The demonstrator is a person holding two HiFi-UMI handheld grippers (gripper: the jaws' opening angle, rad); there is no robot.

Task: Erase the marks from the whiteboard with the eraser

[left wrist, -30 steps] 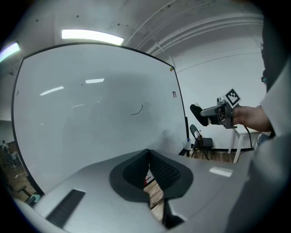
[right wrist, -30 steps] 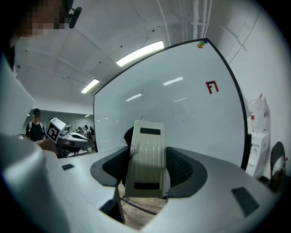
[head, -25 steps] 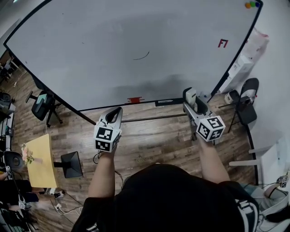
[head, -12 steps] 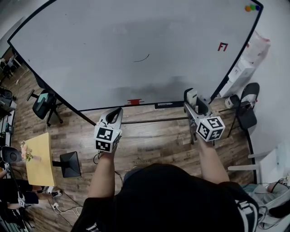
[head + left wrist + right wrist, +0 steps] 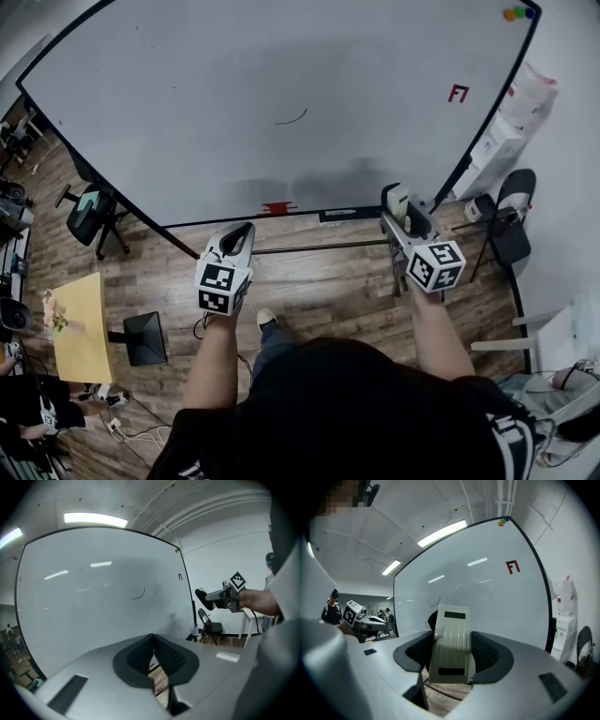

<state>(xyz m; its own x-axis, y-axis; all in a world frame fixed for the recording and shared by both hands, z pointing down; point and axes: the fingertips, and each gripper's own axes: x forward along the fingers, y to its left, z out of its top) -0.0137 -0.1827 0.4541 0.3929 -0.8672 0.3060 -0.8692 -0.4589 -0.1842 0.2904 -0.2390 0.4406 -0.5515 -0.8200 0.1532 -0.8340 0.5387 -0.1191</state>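
We count one whiteboard [image 5: 281,56], two grippers, one eraser and two marks. At left, the left gripper [image 5: 246,230] reaches forward on a straight forearm, jaws together on nothing. A curved black stroke [image 5: 292,118] sits mid-board. The right gripper [image 5: 403,208] clamps the beige eraser [image 5: 450,641] upright near the board's lower edge, seemingly not touching it. A red mark [image 5: 458,93] lies farther right. Both grippers stand as before; a shoe [image 5: 266,320] has appeared.

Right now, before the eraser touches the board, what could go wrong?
The eraser sticks far out of the right gripper, so pressing on the whiteboard may pivot it loose. The thin black curve and the red mark sit far apart; one might be missed.
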